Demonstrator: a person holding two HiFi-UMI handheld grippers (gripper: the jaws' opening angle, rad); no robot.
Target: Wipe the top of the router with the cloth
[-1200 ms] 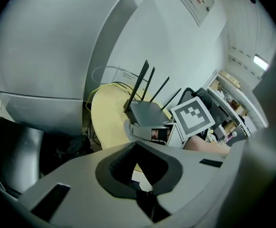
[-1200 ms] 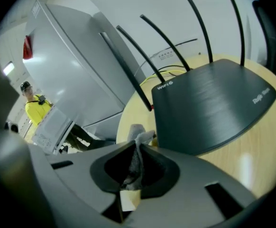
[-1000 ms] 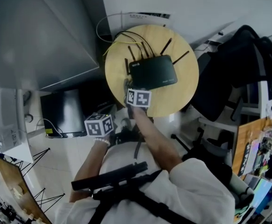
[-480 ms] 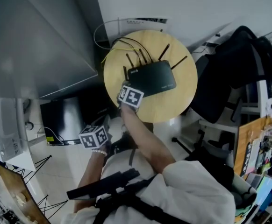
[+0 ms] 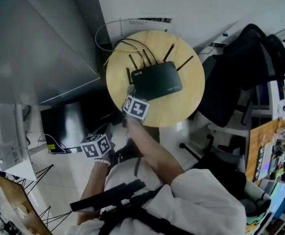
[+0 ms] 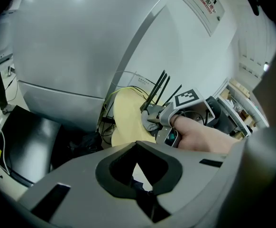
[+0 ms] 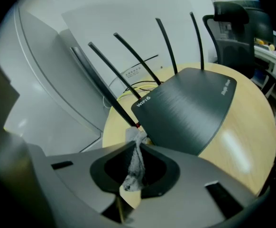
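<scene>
One router (image 5: 157, 80), black, flat, printed "WIFI 6", sits on one round wooden table (image 5: 184, 109), straight ahead of the right gripper (image 7: 137, 144) jaws and a little to their right. Its near left corner is just beyond the jaw tips. Antennas: five counted in the right gripper view, all rising from the far edge. The nearest is blurred and thick and may cover another. One cloth (image 7: 135, 163), small, grey-white and bunched into a strip, is clamped between the right jaws. Its upper end pokes past the tips toward that router corner, and whether it touches the router cannot be told. Its lower end hangs back inside the jaw opening. The router's top lies bare beyond the jaws. Left gripper (image 6: 137, 163): jaw tips pressed together with nothing between them, only a sliver of pale floor showing behind. It is held low and off the table, with the table ahead of and above its jaws and well apart from them. From there the right hand (image 6: 199, 134) and the cloth show small at the table edge. Thin cables (image 5: 128, 43), yellow and white, run behind the router; their count is unclear. One black office chair (image 5: 230, 82) stands right of the table, partly cut off.
</scene>
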